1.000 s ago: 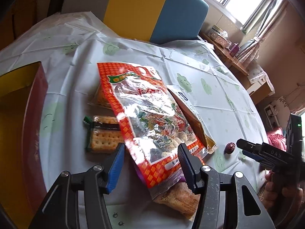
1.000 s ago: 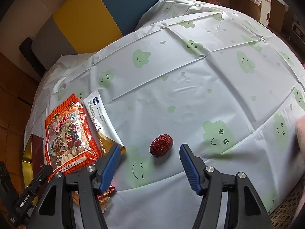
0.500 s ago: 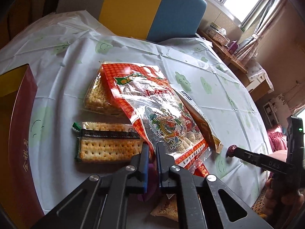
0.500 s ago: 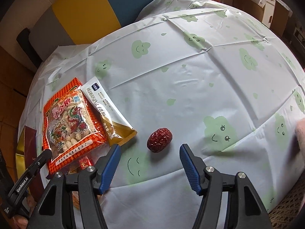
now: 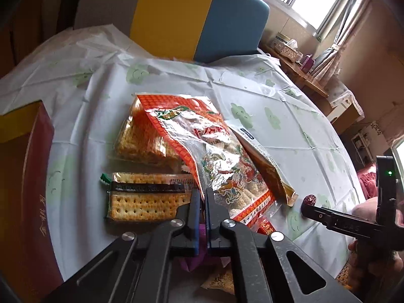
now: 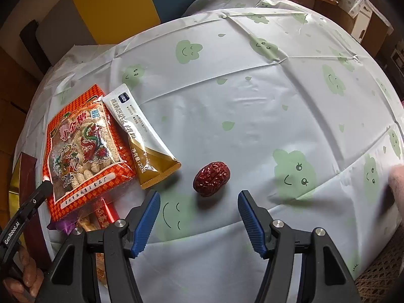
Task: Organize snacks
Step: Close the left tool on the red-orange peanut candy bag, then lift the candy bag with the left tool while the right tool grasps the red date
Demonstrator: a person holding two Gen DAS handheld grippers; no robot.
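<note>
From my left wrist camera: my left gripper (image 5: 201, 197) has just been closing, and its jaws are now together on the near edge of the red snack bag (image 5: 214, 161), which lies tilted over a cracker pack (image 5: 146, 199) and another biscuit pack (image 5: 144, 139). I judge the bag light, crinkly and slippery, so its flat sealed edge is the best hold. A dark red box (image 5: 27, 176) stands close on the left, leaving little room there.

From my right wrist camera: my right gripper (image 6: 199, 217) hangs with jaws apart, holding nothing, just short of a wrinkled red date (image 6: 211, 178). It looks small and firm; grip across its width. Bare tablecloth (image 6: 252, 101) lies beyond, the table edge near on the right.
</note>
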